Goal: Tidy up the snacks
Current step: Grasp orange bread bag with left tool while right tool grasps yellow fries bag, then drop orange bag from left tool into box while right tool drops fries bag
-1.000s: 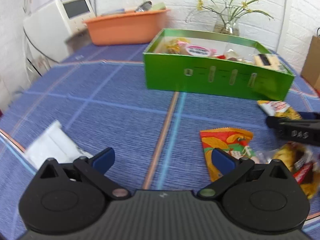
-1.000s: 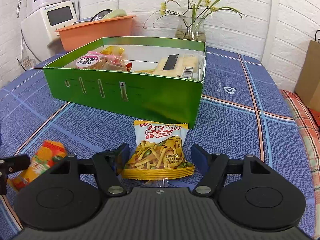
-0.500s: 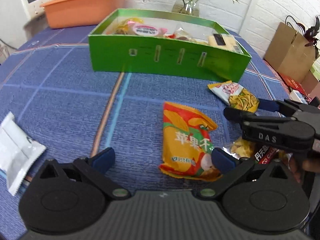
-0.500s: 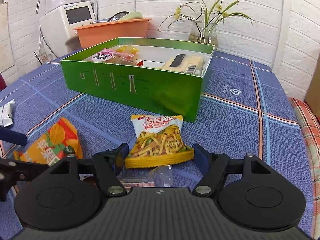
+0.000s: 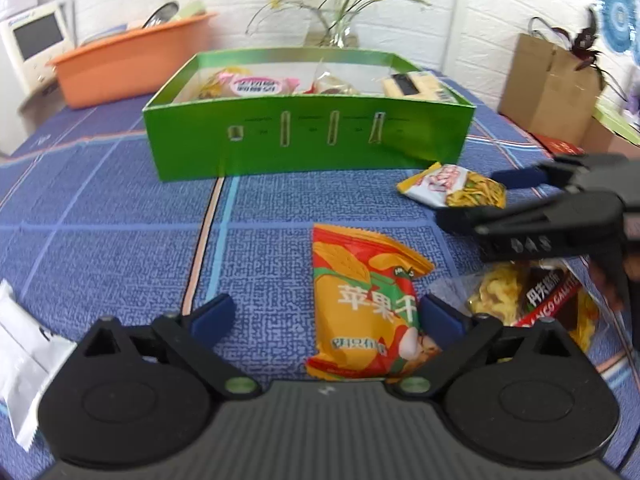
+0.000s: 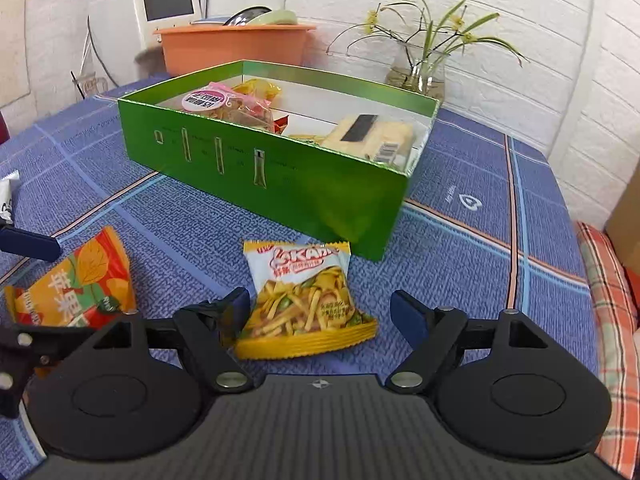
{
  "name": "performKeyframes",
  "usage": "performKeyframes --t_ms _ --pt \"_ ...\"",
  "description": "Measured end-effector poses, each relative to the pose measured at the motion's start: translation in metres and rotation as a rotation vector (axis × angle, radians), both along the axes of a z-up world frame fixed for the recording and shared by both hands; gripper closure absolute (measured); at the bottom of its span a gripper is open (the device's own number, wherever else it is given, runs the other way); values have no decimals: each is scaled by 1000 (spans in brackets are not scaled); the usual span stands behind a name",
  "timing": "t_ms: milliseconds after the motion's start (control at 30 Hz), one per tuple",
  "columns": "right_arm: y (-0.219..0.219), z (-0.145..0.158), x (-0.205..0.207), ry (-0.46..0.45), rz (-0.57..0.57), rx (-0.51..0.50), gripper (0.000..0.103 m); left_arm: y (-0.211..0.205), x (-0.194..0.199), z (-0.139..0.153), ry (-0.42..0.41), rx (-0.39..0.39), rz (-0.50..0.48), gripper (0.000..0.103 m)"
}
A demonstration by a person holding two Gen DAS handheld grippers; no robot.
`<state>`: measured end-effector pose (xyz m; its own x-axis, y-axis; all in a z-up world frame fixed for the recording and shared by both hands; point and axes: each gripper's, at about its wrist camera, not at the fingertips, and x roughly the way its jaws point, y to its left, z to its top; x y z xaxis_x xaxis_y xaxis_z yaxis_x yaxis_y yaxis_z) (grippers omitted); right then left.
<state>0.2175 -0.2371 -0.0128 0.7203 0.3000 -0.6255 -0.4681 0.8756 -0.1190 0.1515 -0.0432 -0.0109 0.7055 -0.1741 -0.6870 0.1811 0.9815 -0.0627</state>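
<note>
A green box (image 5: 308,148) (image 6: 320,196) on the blue cloth holds several snack packs. An orange snack bag (image 5: 366,308) (image 6: 76,284) lies between the fingers of my open left gripper (image 5: 326,316), close to the right finger. A yellow Kakane bag (image 6: 304,300) (image 5: 454,190) lies between the fingers of my open right gripper (image 6: 324,312), which also shows in the left wrist view (image 5: 480,196). A clear bag of yellow chips (image 5: 532,300) lies at the right.
A white packet (image 5: 24,356) (image 6: 8,196) lies at the left. An orange basin (image 5: 128,62) (image 6: 236,46), a white appliance (image 6: 148,20) and a glass vase (image 6: 418,74) stand behind the box. A brown paper bag (image 5: 548,84) stands right of the table.
My left gripper has swung right from the white packet onto the orange bag. My right gripper has come down closer around the yellow bag. Both stay open.
</note>
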Motion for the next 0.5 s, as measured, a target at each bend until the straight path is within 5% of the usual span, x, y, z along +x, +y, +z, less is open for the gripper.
performKeyframes --t_ms 100,167,200,233,500 --pt "5 1 4 21 -5 4 0 4 -8 2 -32 -8 -43 19" --pt "8 1 3 24 1 13 0 10 -11 5 -31 -27 -78 42" --pt "10 3 2 33 0 23 23 14 -11 6 -20 -48 -94 46" --pt "12 5 1 46 -17 25 28 20 -10 7 -7 -71 -91 50" --pt "21 28 -40 -29 -33 276 30 78 -33 22 -26 -175 -34 54"
